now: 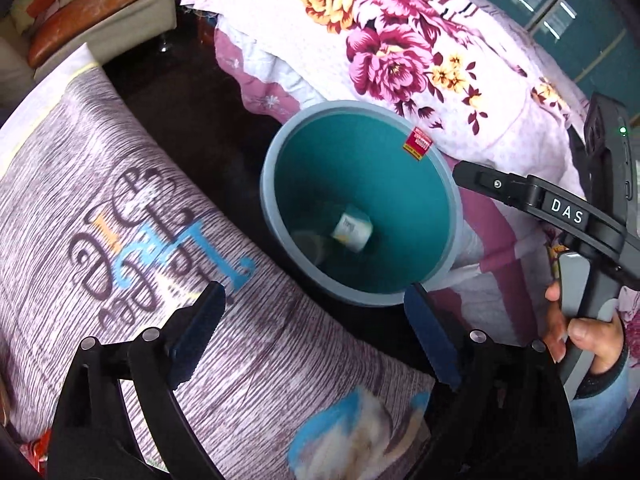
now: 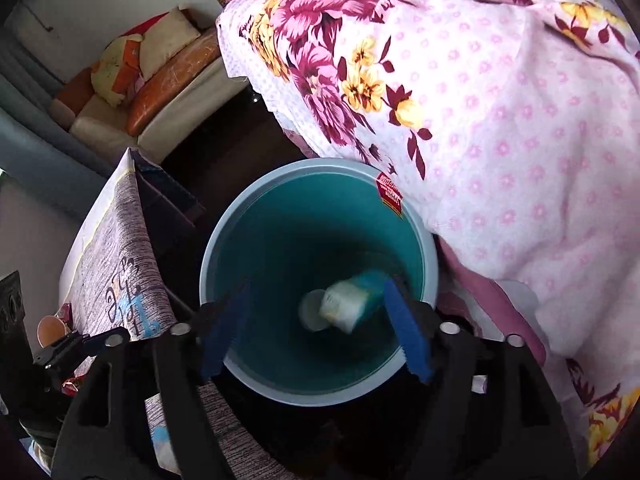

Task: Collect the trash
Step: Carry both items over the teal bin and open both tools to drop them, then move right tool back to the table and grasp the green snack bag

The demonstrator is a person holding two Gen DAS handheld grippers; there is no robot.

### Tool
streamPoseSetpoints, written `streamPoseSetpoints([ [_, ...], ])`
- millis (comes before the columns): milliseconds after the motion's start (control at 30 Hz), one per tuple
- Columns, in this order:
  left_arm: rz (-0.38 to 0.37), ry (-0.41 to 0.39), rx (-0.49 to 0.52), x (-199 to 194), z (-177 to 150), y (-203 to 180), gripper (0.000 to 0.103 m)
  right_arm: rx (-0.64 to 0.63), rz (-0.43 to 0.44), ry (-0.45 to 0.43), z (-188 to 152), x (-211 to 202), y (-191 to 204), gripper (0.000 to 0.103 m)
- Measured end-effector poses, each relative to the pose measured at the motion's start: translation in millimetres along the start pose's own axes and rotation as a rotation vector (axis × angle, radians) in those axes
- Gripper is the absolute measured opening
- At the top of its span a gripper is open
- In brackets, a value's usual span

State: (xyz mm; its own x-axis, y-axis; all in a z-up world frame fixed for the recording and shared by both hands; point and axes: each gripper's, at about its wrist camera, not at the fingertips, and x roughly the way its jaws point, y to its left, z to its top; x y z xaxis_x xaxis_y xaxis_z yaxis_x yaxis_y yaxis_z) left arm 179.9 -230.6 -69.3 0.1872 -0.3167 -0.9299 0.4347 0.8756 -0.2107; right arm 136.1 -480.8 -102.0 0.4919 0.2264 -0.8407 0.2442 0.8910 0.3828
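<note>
A teal bin [image 1: 400,184] with a grey rim stands on the dark floor between a table and a bed; it also shows in the right wrist view [image 2: 280,240]. A white and teal cup [image 1: 352,230] lies in its bottom beside a round lid [image 1: 308,242]. In the right wrist view the cup [image 2: 348,300] is blurred inside the bin, near a white disc [image 2: 312,312]. My left gripper [image 1: 316,328] is open and empty over the table edge. My right gripper [image 2: 316,320] is open and empty above the bin mouth; its body [image 1: 560,208] shows at the right.
A table with a lettered grey-striped cloth [image 1: 120,220] is left of the bin. A bed with a pink floral blanket [image 2: 500,140] is on the right. A cream and orange sofa [image 2: 152,92] stands farther back. Small wrappers [image 2: 68,384] lie at the table's left edge.
</note>
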Motion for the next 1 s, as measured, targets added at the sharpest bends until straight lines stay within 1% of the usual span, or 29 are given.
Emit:
streamPoseSetpoints([
  [100,-0.006,-0.016,-0.011,-9,-7,5,0.091,-0.001,0.002,0.012,-2,-3,7,0.076],
  [300,-0.005,-0.036,-0.04,-27,-23,20,0.091,-0.009,0.012,0.027,-6,-7,22,0.076],
  [500,0.01,-0.051,-0.07,-51,-55,42,0.091,-0.077,0.038,0.053,-19,-14,54,0.077],
  [767,0.044,-0.085,-0.083,-97,-106,76,0.091,-0.205,0.086,0.109,-46,-23,112,0.077],
  [867,0.06,-0.095,-0.087,-116,-128,89,0.091,-0.277,0.104,0.138,-62,-26,138,0.079],
  [900,0.07,-0.101,-0.093,-124,-137,95,0.091,-0.305,0.113,0.155,-70,-26,149,0.083],
  [1000,0.086,-0.117,-0.109,-140,-158,108,0.091,-0.382,0.136,0.204,-93,-27,177,0.083],
])
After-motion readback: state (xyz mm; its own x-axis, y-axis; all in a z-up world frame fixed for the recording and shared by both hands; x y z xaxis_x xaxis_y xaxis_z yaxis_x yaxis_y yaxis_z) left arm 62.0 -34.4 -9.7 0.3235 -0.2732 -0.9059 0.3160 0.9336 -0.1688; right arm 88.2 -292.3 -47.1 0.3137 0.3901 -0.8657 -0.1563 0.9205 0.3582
